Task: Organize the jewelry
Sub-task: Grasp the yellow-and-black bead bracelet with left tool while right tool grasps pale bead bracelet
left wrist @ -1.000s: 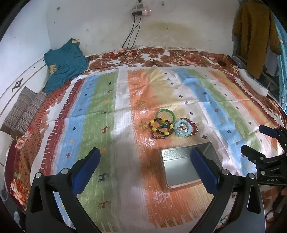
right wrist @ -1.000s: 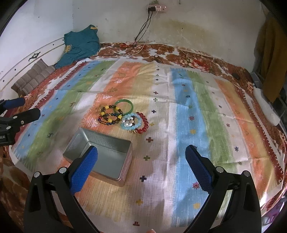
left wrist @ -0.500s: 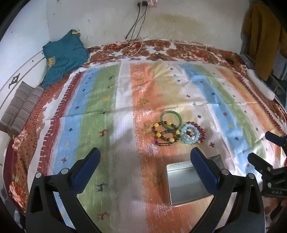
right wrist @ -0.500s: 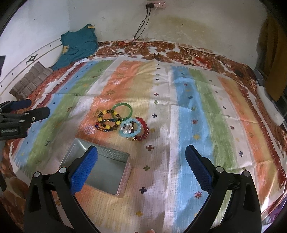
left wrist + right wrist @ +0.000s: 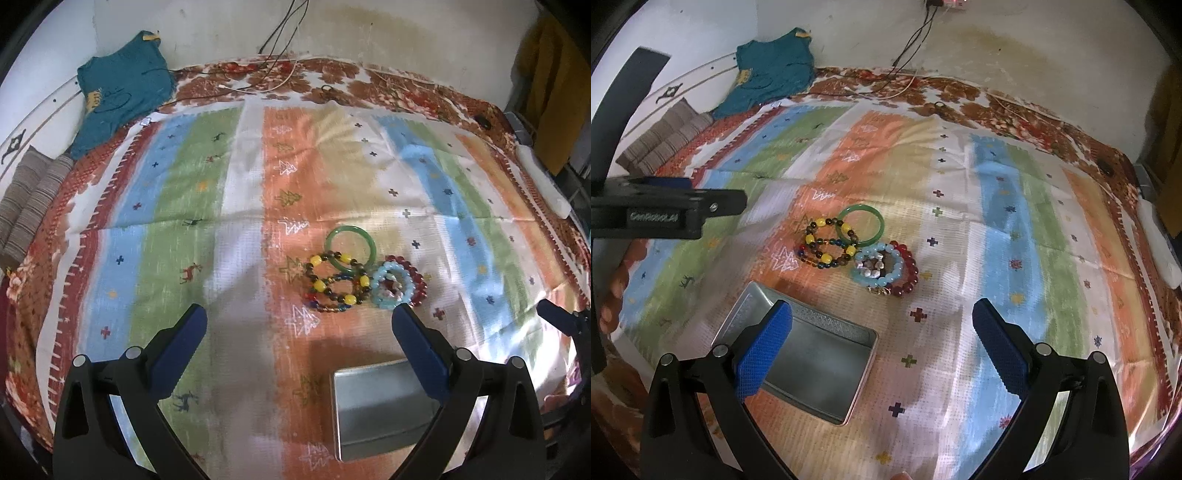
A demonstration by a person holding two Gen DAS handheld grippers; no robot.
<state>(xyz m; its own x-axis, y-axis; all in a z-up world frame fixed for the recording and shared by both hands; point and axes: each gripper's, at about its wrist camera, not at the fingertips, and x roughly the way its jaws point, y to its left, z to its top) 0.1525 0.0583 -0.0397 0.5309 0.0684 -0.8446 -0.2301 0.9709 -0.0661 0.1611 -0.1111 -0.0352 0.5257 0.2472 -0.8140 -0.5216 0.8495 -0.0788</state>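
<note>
Left wrist: left gripper (image 5: 298, 325) jaws wide, empty. Bracelet pile (image 5: 364, 275) lies just beyond the open metal tin (image 5: 373, 402).

Right wrist: right gripper (image 5: 882, 319) jaws wide, empty. Suggest lifting the green bangle (image 5: 860, 226), farthest from the tin (image 5: 816, 363), by its free rim.

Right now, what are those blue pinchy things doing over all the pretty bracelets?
A person is holding two tongs above a striped cloth to tidy jewelry. Both the left tongs and the right tongs are open and hold nothing. A pile of bracelets lies together on the cloth: a green bangle, a yellow and dark beaded bracelet, a light blue one and a red one. An empty metal tin sits just in front of them. Nothing has been put in it yet.
</note>
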